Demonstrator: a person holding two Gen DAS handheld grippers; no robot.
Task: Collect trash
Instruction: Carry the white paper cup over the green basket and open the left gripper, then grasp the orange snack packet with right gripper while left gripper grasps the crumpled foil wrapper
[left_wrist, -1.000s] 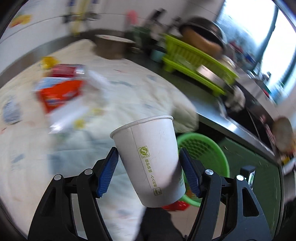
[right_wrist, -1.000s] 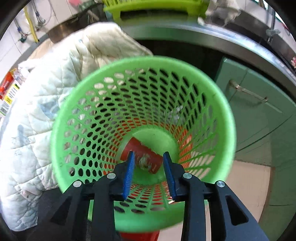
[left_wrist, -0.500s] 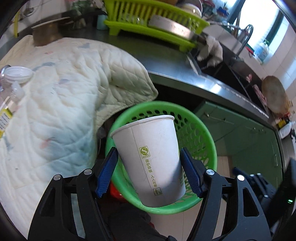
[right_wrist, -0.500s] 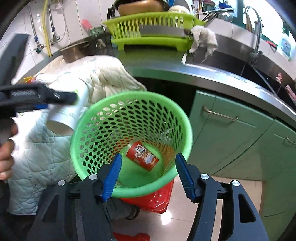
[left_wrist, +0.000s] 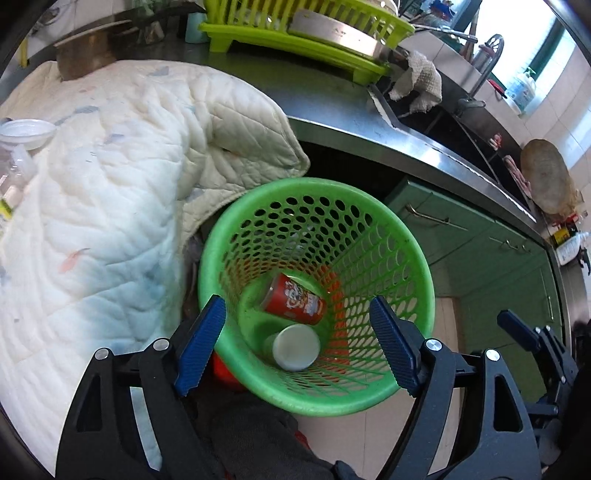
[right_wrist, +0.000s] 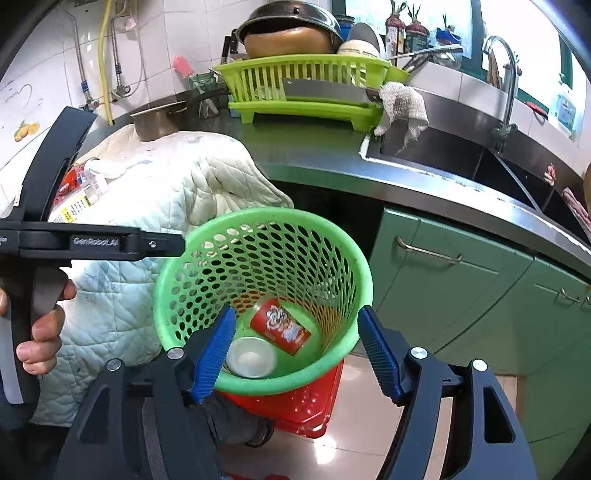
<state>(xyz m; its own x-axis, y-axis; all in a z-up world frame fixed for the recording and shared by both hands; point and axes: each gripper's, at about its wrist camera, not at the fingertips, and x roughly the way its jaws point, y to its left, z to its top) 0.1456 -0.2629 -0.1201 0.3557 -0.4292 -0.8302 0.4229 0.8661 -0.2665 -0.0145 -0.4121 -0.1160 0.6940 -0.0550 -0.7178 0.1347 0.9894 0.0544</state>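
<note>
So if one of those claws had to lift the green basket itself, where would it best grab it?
Probably the rolled top rim of the green basket, coming from above with one finger inside and one outside the wall. The basket stands upright with its mouth open and flares too wide to span across. The side toward the cabinets looks freest; the quilt crowds the opposite side. Both grippers are open and empty.

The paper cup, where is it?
The paper cup lies at the bottom of the green basket, right beside the red can, below both open grippers.
</note>
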